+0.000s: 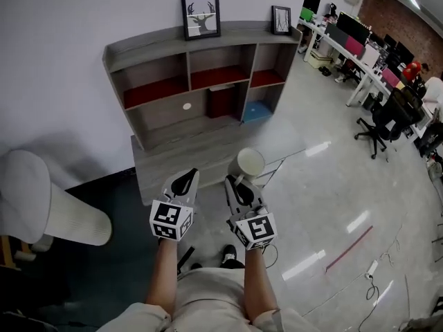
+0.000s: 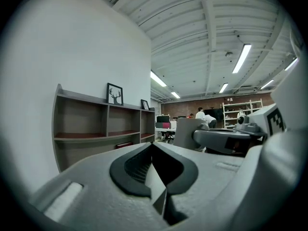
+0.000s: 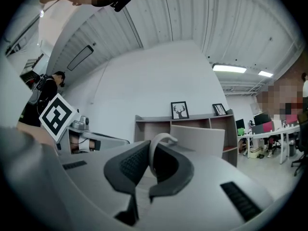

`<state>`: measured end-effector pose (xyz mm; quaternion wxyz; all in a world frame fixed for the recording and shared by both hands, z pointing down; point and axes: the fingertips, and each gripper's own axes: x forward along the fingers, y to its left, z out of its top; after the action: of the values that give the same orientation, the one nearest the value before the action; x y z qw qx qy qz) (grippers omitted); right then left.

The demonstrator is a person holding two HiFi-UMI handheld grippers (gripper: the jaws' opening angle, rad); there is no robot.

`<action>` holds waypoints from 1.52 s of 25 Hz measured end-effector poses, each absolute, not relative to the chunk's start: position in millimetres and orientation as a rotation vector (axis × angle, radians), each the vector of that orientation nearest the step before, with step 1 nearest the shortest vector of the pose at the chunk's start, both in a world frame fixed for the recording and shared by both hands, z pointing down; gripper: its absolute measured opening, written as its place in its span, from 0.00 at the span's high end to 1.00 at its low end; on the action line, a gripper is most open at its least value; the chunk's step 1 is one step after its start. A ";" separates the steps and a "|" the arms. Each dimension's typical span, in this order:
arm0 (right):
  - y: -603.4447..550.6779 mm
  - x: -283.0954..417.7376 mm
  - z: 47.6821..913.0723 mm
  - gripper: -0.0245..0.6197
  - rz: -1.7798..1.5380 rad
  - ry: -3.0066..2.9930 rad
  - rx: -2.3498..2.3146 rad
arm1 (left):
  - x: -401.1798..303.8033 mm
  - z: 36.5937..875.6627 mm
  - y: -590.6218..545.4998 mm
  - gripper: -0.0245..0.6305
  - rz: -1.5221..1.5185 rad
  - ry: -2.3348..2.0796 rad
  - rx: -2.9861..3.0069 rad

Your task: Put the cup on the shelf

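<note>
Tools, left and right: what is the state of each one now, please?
Left tool: closed, nothing in it.
Right tool: closed, holding the cup by its handle.

I see a framed deer picture point(image 1: 201, 15), a smaller frame point(image 1: 281, 19), a black office chair point(image 1: 379, 120) by white desks point(image 1: 346, 50), and a red strip point(image 1: 349, 247).
</note>
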<state>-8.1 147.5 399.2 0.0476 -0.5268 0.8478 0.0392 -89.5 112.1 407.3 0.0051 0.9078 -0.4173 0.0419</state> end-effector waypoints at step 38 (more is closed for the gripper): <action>29.3 75.8 417.0 0.93 0.084 2.787 -1.279 | 6.7 423.8 7.4 0.95 0.148 -1.497 2.700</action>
<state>75.8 29.3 417.0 0.0369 -0.4168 0.9079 0.0273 6.7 7.4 423.8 0.0254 0.8733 -0.4842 0.0480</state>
